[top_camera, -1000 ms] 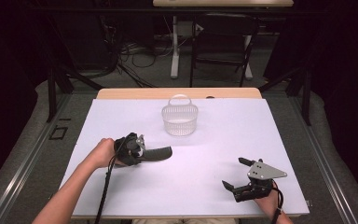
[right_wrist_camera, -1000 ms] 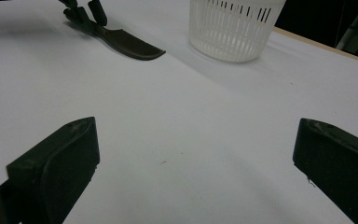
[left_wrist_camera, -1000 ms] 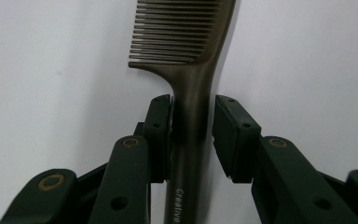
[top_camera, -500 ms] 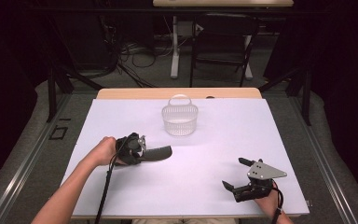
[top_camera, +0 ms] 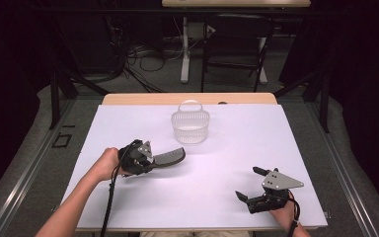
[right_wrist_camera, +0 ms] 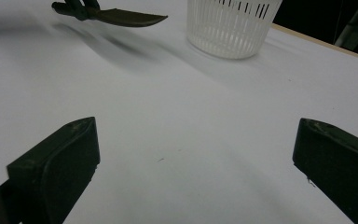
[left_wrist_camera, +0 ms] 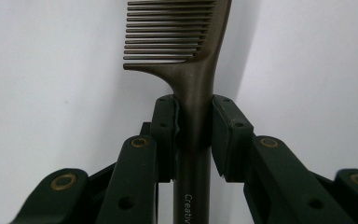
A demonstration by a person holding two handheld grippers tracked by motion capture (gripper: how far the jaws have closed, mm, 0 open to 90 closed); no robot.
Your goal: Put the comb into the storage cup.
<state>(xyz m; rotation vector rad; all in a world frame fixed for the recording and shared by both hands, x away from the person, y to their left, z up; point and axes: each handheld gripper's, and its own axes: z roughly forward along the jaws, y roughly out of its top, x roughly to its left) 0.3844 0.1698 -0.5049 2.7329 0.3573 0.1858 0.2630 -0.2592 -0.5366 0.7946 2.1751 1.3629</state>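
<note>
High view: we see the left gripper (top_camera: 150, 157) at the left-centre of the white table (top_camera: 227, 197), held in the person's left hand (top_camera: 106, 164). Its jaws are clamped on the handle of a dark comb (top_camera: 169, 158), whose toothed end points toward the right, away from the hand. We cannot tell from this view whether the comb touches the surface; it casts a shadow just beneath itself.

Left gripper view: we confirm the grip. Both black pads (left_wrist_camera: 165, 126) press the comb's handle from either side, just below the point where the handle widens into the teeth. The teeth (left_wrist_camera: 168, 32) run out to the left of the spine in this view. Pale lettering shows on the handle near the bottom edge; we cannot read it in full.

A white slotted basket (top_camera: 190, 127) with a hoop handle stands upright on the table beyond the comb, toward the far edge, apart from it.

We find the right gripper (top_camera: 249, 183) near the front right corner of the table, in the person's right hand (top_camera: 282, 213). Its jaws stand wide apart with nothing between them, and the grey three-cornered plate (top_camera: 280, 179) sits on top. Right gripper view: bare table lies between the two jaws, with comb and basket farther off.
</note>
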